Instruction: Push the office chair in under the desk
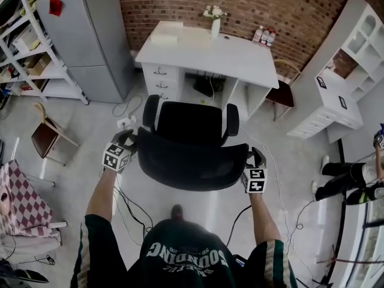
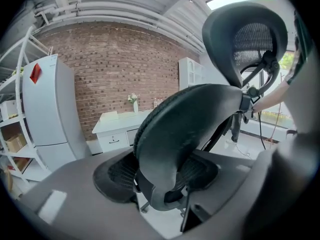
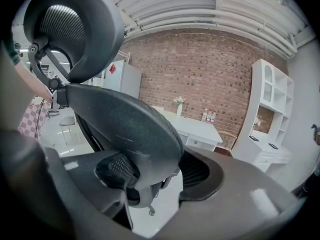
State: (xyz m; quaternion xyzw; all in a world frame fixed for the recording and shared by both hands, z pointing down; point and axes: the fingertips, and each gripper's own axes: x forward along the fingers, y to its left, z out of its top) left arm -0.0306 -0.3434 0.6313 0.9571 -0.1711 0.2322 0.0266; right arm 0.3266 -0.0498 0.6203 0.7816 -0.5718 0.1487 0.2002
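The black office chair [image 1: 192, 155] stands on the floor in front of the white desk [image 1: 222, 56], its seat facing the desk's knee gap. My left gripper [image 1: 127, 141] clamps the left rim of the backrest and my right gripper [image 1: 256, 156] clamps the right rim. In the left gripper view the backrest [image 2: 185, 129] fills the gap of the left gripper [image 2: 160, 179], with the headrest [image 2: 245, 39] above and the desk [image 2: 120, 121] behind. In the right gripper view the backrest rim [image 3: 125, 124] sits between the pads of the right gripper [image 3: 155, 176].
A grey fridge [image 1: 90, 35] and white shelves [image 1: 24, 47] stand at the left, with a small wooden chair [image 1: 48, 134] nearby. A white cabinet [image 1: 345, 83] and a stool [image 1: 282, 95] flank the desk's right. Cables [image 1: 129, 110] lie on the floor. Another person's legs [image 1: 345, 182] show at right.
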